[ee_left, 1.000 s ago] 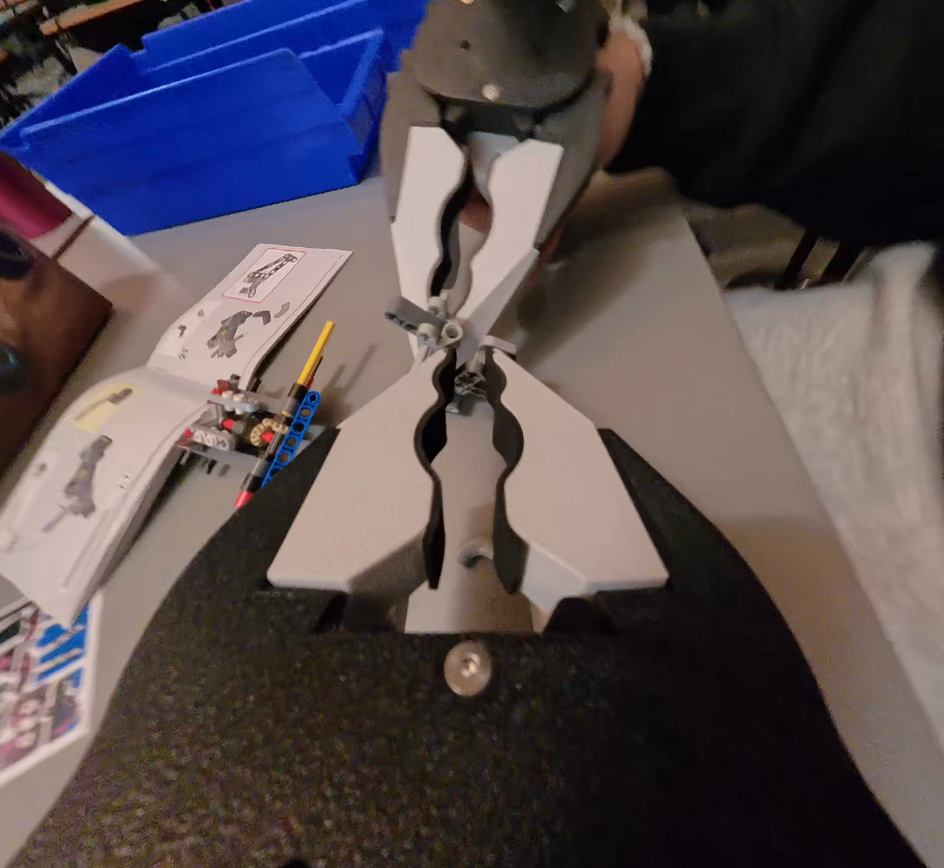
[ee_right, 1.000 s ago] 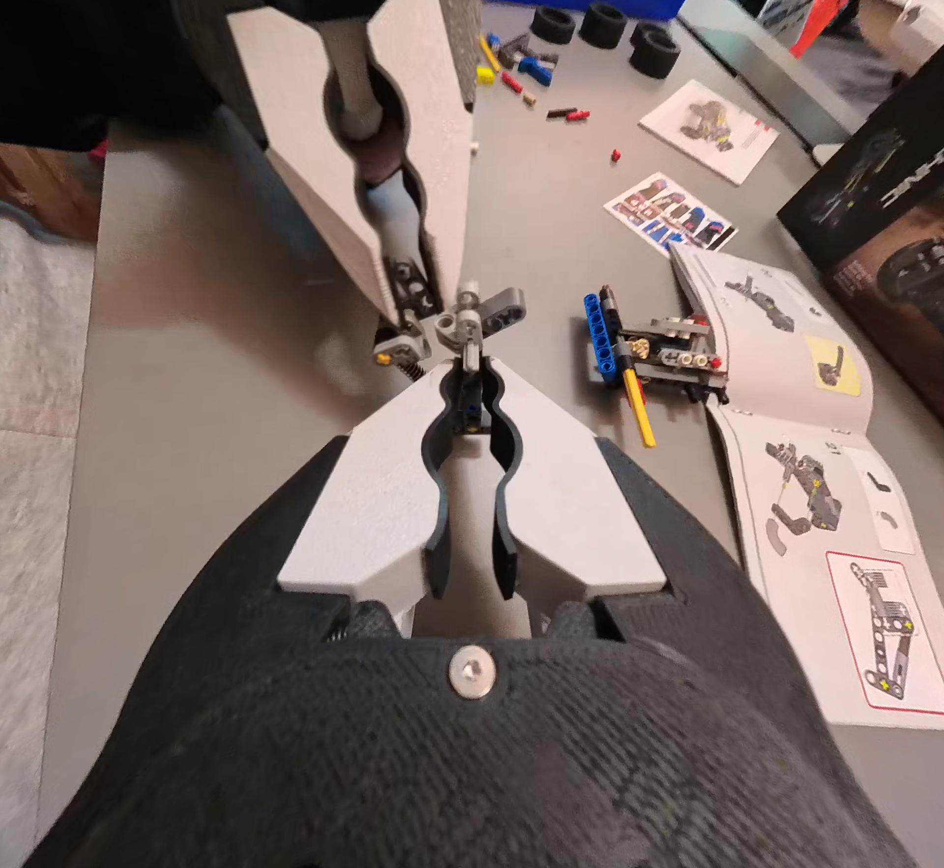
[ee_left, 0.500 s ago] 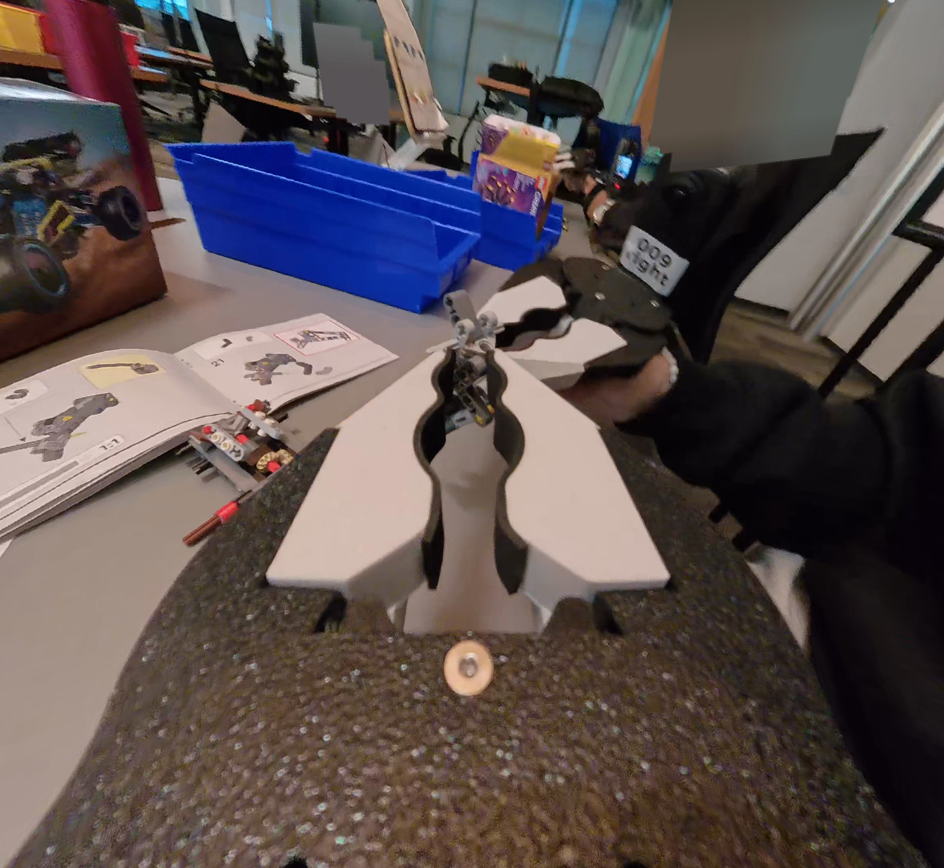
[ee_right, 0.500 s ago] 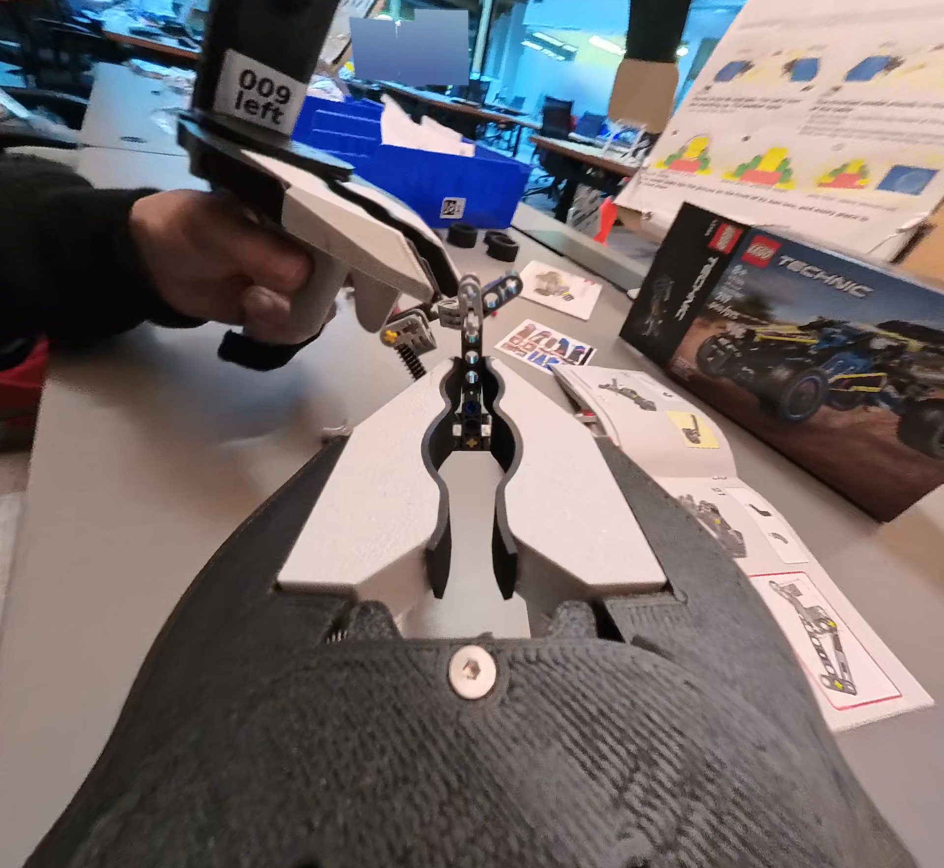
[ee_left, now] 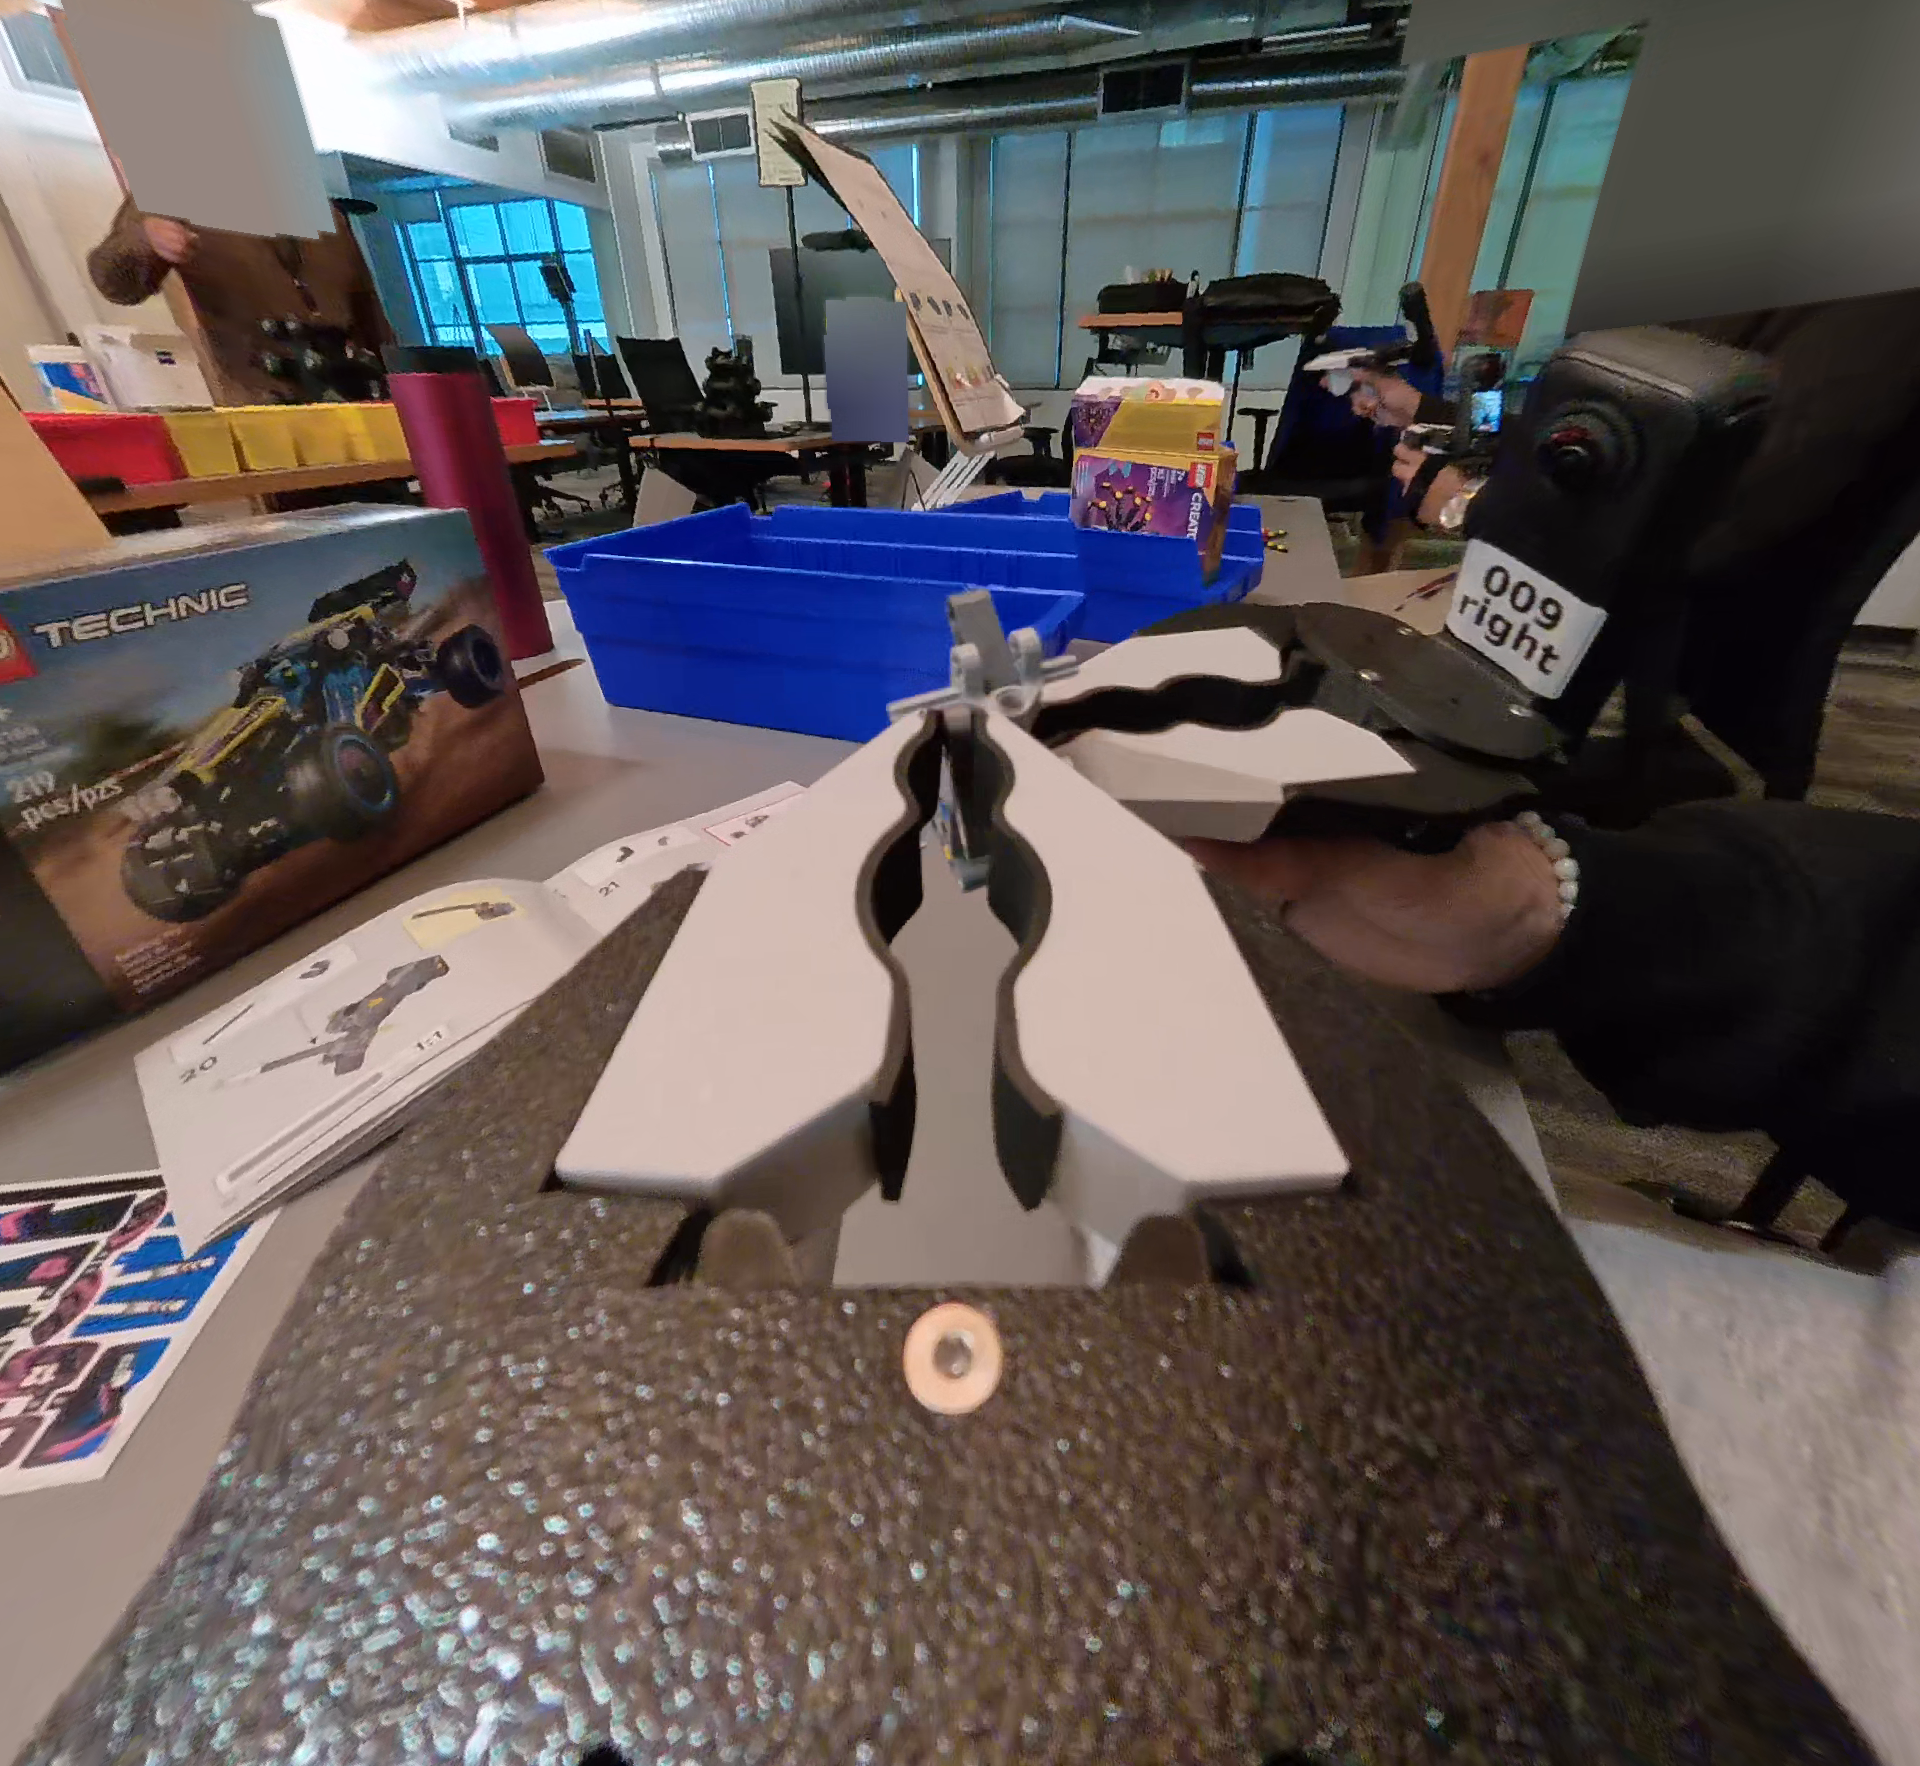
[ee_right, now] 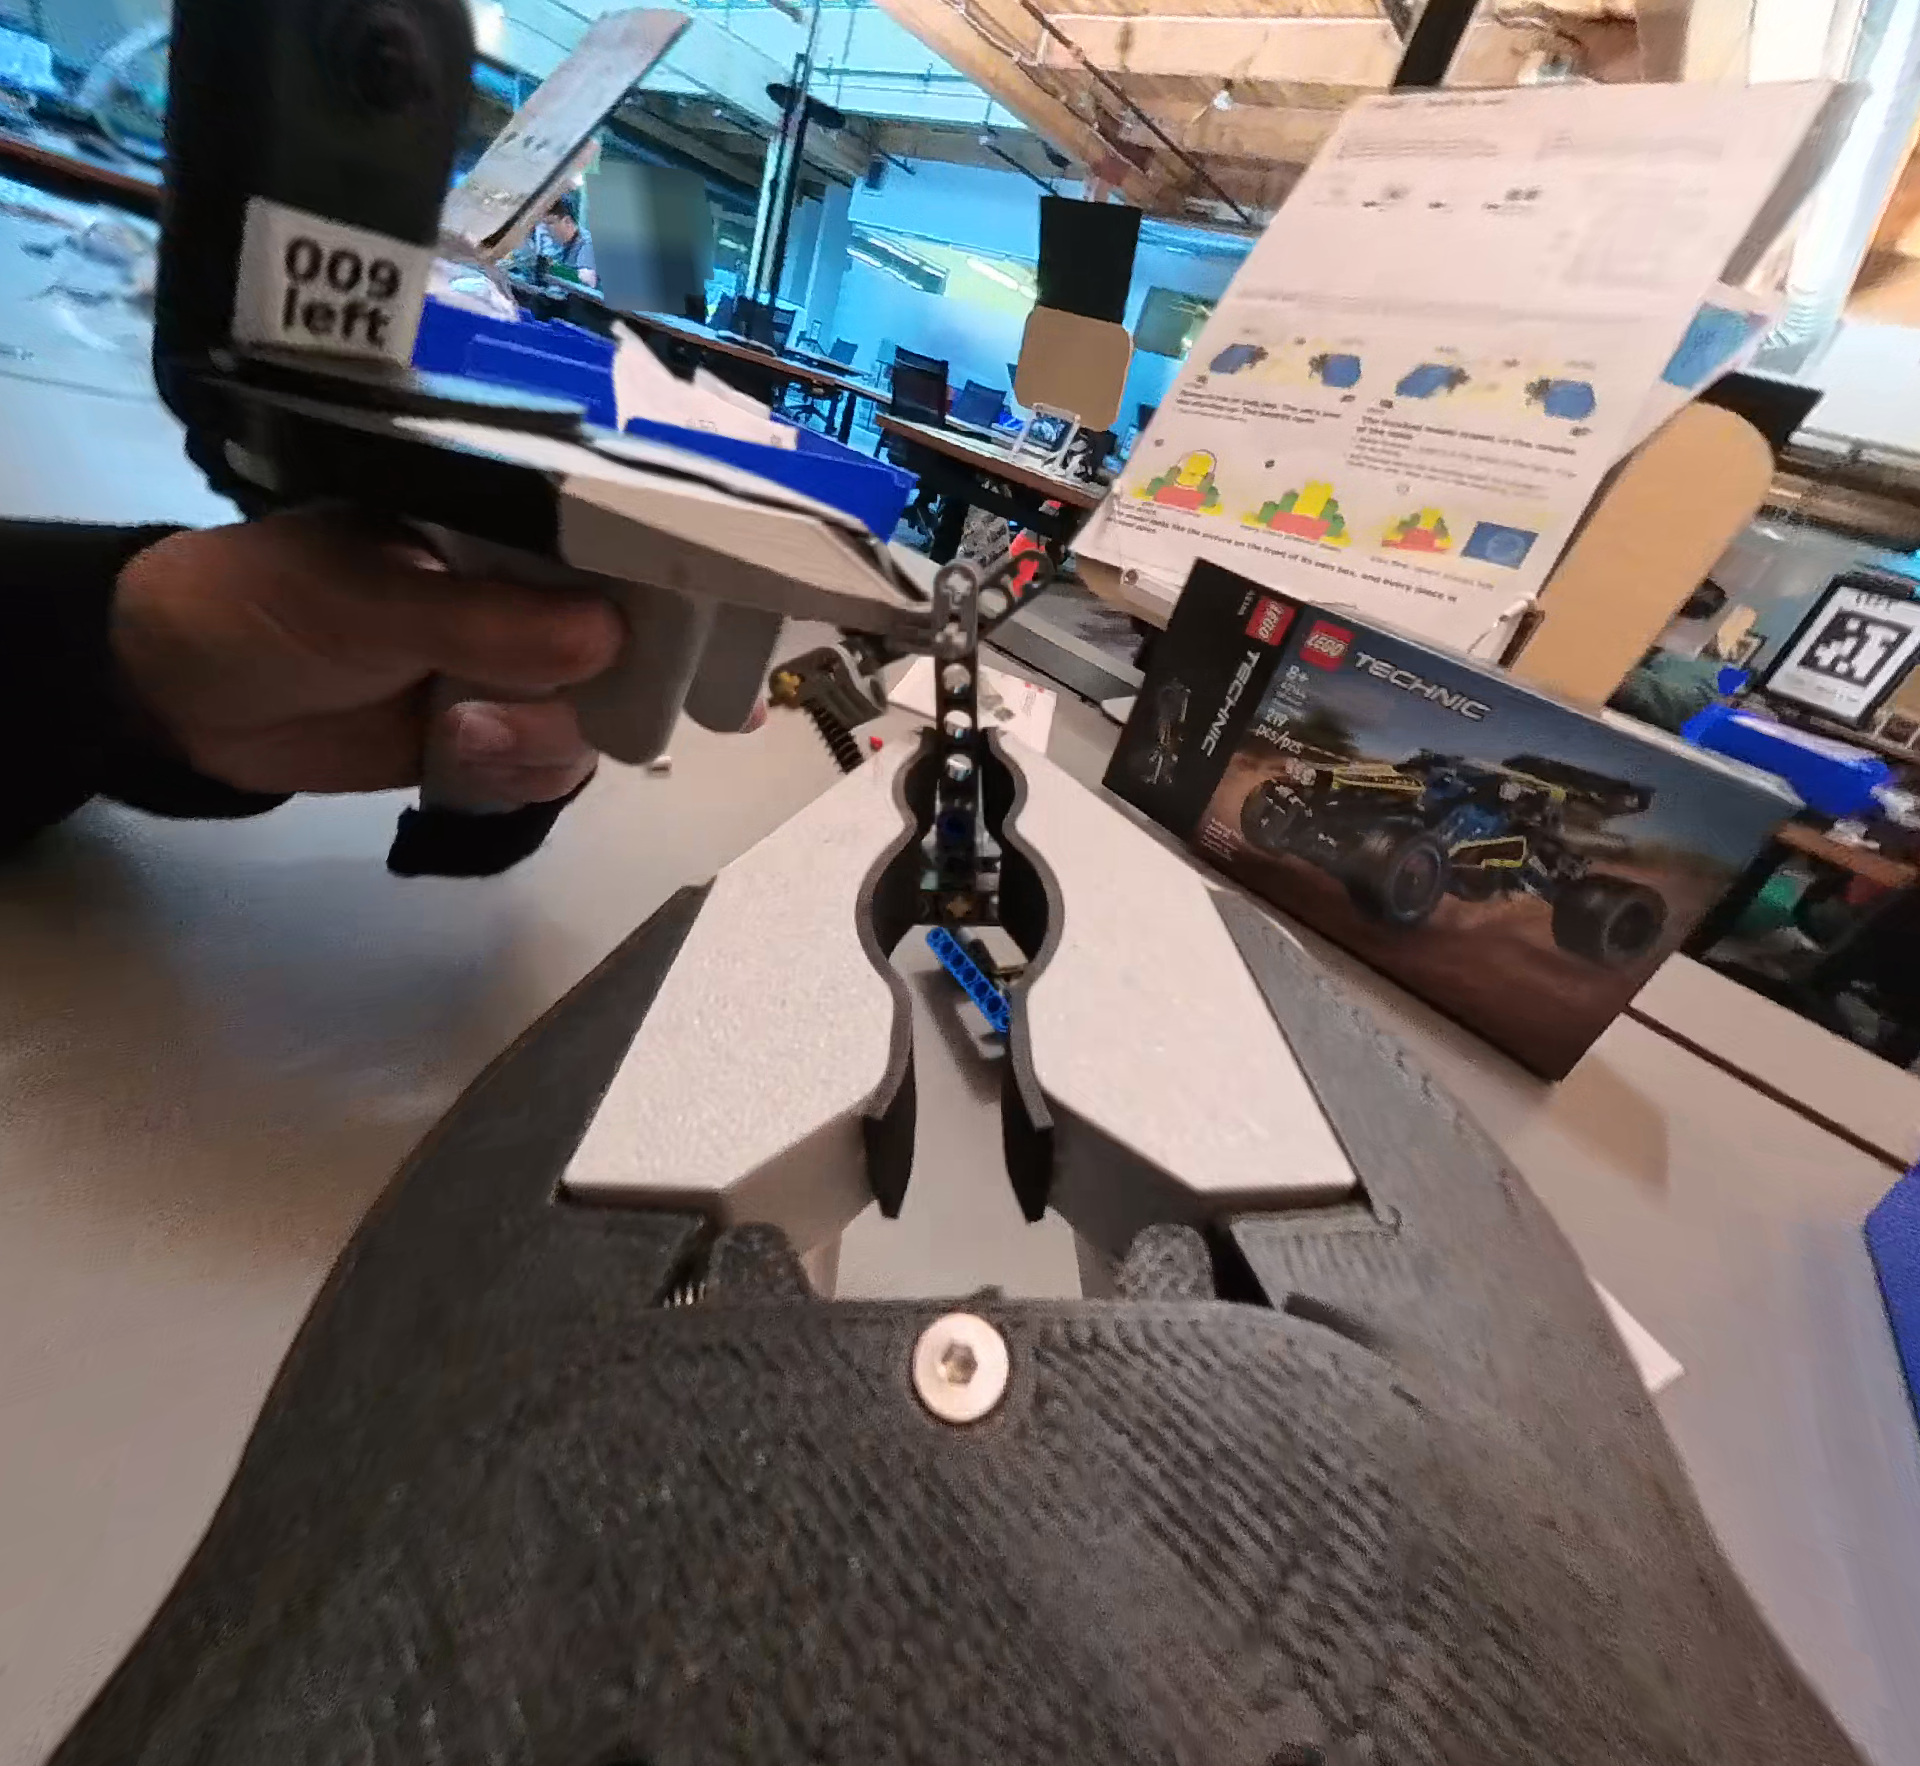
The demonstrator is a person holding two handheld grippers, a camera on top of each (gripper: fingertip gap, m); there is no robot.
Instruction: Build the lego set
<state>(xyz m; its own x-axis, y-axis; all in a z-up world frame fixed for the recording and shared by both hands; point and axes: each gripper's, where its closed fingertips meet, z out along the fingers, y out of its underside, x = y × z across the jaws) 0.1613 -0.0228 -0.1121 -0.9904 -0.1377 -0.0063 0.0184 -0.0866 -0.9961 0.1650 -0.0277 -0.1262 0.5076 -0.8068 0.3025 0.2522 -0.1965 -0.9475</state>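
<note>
You have both grippers raised off the table (ee_left: 665, 760), meeting at one small grey lego assembly (ee_left: 982, 677). Your left gripper (ee_left: 961, 729) is clamped on a thin dark beam (ee_left: 961, 817) of it. Your right gripper (ee_right: 956, 760) is closed on the dark upright beam (ee_right: 954, 677), whose top carries a short angled link (ee_right: 1003, 578). A small spring shock (ee_right: 826, 719) hangs beside the left gripper's tip. This thing looks light and stiff, but the pin joints will likely pop or swivel under a twist, so hold it on the flat beam faces close to the joint and press straight along the pin. The hard plastic is smooth and could slide in the jaws if you squeeze at an angle. The blue bins (ee_left: 831, 604) behind show no parts from here; one holds a purple and yellow box (ee_left: 1153, 469). The set's box (ee_left: 249, 729) stands on the table, with the open booklet (ee_left: 353, 989) and sticker sheet (ee_left: 73, 1301) near it.
</note>
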